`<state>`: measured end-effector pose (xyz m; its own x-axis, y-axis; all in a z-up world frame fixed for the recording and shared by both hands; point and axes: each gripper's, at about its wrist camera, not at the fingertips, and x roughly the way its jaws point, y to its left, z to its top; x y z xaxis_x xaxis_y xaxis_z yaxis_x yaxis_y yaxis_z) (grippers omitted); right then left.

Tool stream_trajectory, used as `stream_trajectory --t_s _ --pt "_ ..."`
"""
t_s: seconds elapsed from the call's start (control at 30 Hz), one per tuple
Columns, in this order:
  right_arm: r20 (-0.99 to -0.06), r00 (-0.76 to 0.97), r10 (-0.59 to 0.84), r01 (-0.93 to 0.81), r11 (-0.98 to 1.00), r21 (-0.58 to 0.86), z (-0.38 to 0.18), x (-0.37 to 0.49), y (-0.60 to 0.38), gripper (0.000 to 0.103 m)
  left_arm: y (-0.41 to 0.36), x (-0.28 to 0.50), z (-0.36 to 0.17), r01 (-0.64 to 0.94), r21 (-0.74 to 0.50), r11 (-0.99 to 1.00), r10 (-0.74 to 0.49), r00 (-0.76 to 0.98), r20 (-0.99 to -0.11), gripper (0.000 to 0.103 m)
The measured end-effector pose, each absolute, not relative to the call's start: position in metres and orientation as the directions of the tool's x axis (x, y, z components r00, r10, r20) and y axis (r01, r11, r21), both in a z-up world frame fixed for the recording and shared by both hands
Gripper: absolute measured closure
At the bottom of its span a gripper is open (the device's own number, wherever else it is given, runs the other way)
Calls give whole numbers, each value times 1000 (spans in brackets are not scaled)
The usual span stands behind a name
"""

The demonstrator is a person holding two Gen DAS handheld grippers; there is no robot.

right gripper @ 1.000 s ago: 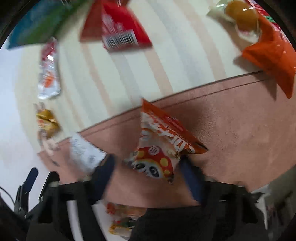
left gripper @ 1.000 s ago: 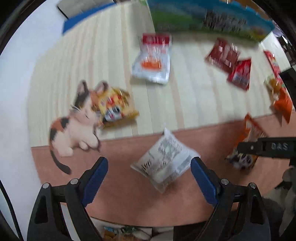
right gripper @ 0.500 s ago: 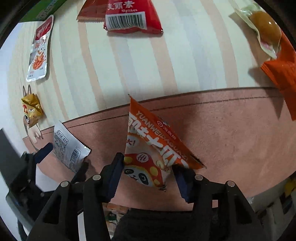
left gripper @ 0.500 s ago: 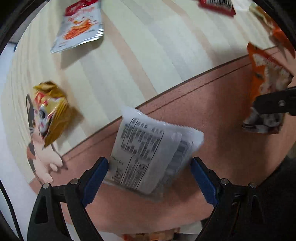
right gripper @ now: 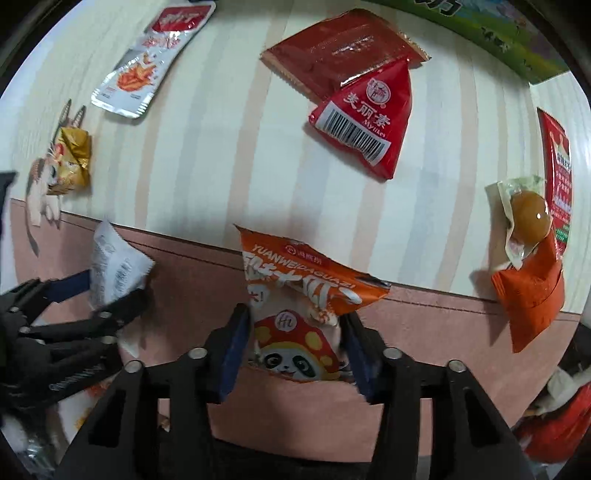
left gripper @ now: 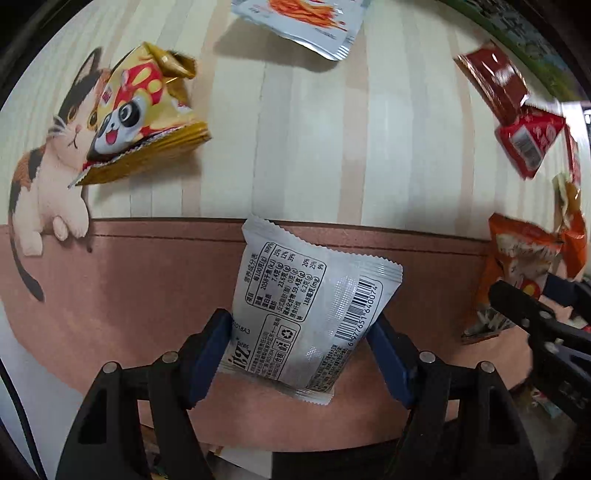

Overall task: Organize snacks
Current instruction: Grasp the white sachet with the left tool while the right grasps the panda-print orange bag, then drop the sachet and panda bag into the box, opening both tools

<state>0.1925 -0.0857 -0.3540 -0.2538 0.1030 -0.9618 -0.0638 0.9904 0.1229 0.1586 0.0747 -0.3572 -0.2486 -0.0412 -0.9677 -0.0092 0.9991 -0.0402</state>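
My left gripper (left gripper: 301, 341) is shut on a white snack packet (left gripper: 310, 299) with a barcode, held over the pink band of the table mat. The packet also shows in the right wrist view (right gripper: 114, 266). My right gripper (right gripper: 293, 347) is shut on an orange panda snack bag (right gripper: 299, 314), seen too at the right in the left wrist view (left gripper: 517, 277). The two grippers are side by side, left gripper (right gripper: 85, 295) to the left of the right one.
On the striped mat lie a yellow panda bag (left gripper: 144, 118), a silver packet (right gripper: 147, 66), two red packets (right gripper: 369, 110), an egg pack (right gripper: 524, 218) on an orange bag (right gripper: 532, 295), and a red strip packet (right gripper: 559, 162). A green box (right gripper: 491, 33) stands at the back.
Both grippers have closed onto their packets: the left on the white packet, the right on the orange panda bag. Both views have shifted over the mat.
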Motion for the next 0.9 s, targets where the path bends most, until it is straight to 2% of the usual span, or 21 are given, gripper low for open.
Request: stream_trajectory --t_s 0.03,0.07,0.23,0.3,0.37,0.47,0.73,0.9 --pt "-958 -255 128 -38 989 142 -353 193 -83 30 69 156 -358 11 -22 1000 -19 -246 -969 30" --pt "-955 -260 145 -13 988 154 -354 192 -84 26 64 154 -359 35 -4 999 4 -242 -970 30" --pt "-956 -262 134 67 990 121 -352 184 -127 26 38 141 -359 85 74 994 91 -214 -973 33" --pt "-962 -236 137 83 989 120 -352 184 -135 31 34 137 -359 57 80 995 90 -212 -973 33" --pt "-966 -215 141 86 988 125 -349 184 -140 51 43 133 -358 29 79 996 83 -212 -974 33" --pt "-976 -174 130 77 990 119 -343 180 -150 59 43 130 -351 -5 67 998 65 -193 -979 34" --pt "-970 -142 196 99 978 184 -314 157 -157 64 42 139 -317 -30 16 999 12 -133 -991 34" --pt "-961 -71 267 116 959 257 -266 162 -177 64 29 152 -266 -36 -58 998 -60 -53 -997 34"
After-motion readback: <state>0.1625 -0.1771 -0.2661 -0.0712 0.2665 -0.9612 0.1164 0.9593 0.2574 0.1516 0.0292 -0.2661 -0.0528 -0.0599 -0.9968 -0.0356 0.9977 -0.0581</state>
